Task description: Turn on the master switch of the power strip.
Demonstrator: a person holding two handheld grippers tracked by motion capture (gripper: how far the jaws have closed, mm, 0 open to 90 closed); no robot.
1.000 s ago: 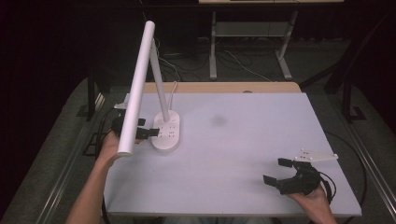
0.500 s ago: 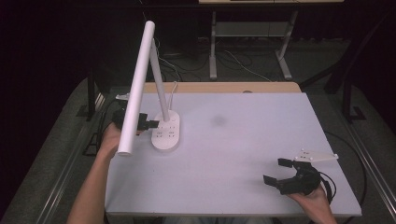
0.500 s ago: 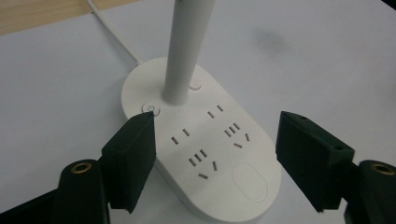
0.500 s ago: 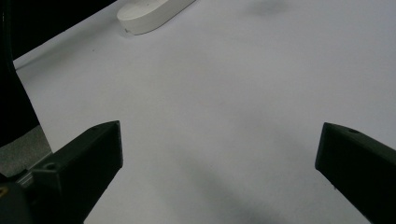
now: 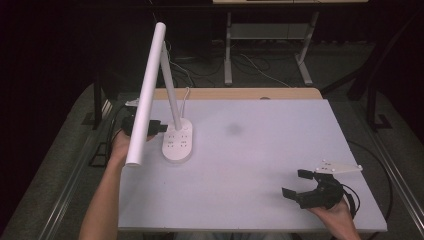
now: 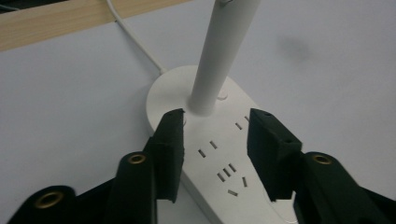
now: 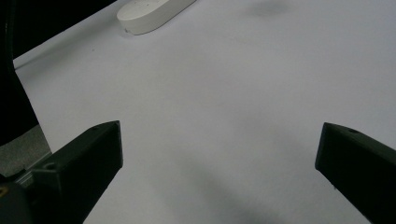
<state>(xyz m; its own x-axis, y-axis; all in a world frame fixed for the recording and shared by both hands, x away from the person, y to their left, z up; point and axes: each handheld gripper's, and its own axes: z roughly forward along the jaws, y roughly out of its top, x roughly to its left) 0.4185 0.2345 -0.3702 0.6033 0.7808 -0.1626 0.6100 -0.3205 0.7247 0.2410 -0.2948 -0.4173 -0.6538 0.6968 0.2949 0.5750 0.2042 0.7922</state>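
At the table's (image 5: 260,165) left side, the left gripper (image 6: 215,140) straddles the white lamp base (image 6: 224,163), its jaws having just been closing around it but not yet pressing. The grasp looks underway; next it needs a firm squeeze on the base. Compared with a second ago, that gripper sits closer in. The right gripper (image 5: 305,189) rests wide apart at the right.

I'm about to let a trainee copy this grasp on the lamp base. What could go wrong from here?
The left claw has just been closing around the desk lamp's base, near the foot of the upright stem; the pads sit over the socket slots and could slip on the smooth plastic. The long lamp head overhangs the hand, so a lift or tug may tip the lamp. The white cord runs off the table's back edge and could snag.
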